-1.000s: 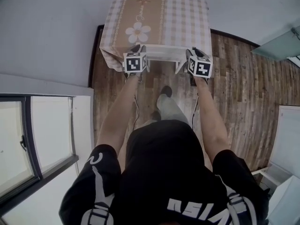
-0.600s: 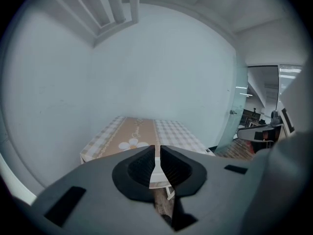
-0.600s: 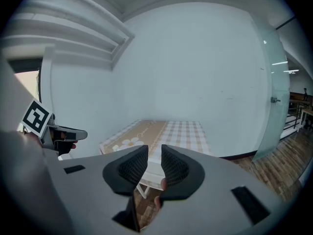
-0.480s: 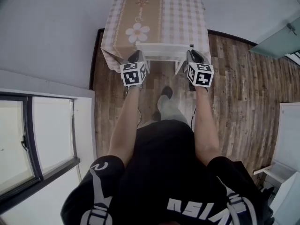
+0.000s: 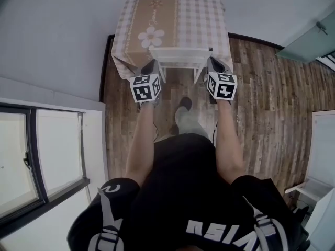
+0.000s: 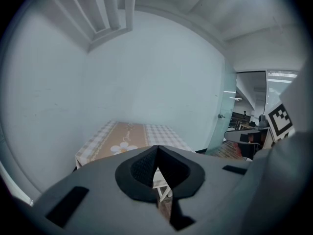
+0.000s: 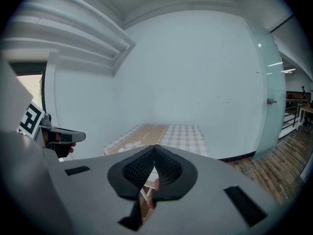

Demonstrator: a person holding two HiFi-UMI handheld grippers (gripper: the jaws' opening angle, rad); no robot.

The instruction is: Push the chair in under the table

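Note:
A table (image 5: pixel 172 20) under a checked cloth with a flower print stands against the wall. The white chair (image 5: pixel 180 56) is tucked in beneath its near edge, only the back rail and legs showing. My left gripper (image 5: pixel 153 66) hovers just off the chair's left corner, shut and empty. My right gripper (image 5: pixel 213 64) hangs off the right corner; its jaws have just been closing, with nothing between them. In the left gripper view the pads (image 6: pixel 146 168) meet, with the table (image 6: pixel 127 138) beyond. The right gripper view shows the same table (image 7: pixel 171 131) past touching pads (image 7: pixel 166 168).
Wood flooring (image 5: pixel 272 88) spreads to the right of the table. A window (image 5: pixel 42 156) lines the left wall, a glass door (image 5: pixel 309 46) stands at the far right, and white furniture (image 5: pixel 319 171) sits at the lower right. The person's foot (image 5: pixel 183 106) is behind the chair.
Both grippers have drawn back from the chair's back rail toward the person and lifted a little. The chair has stayed under the table.

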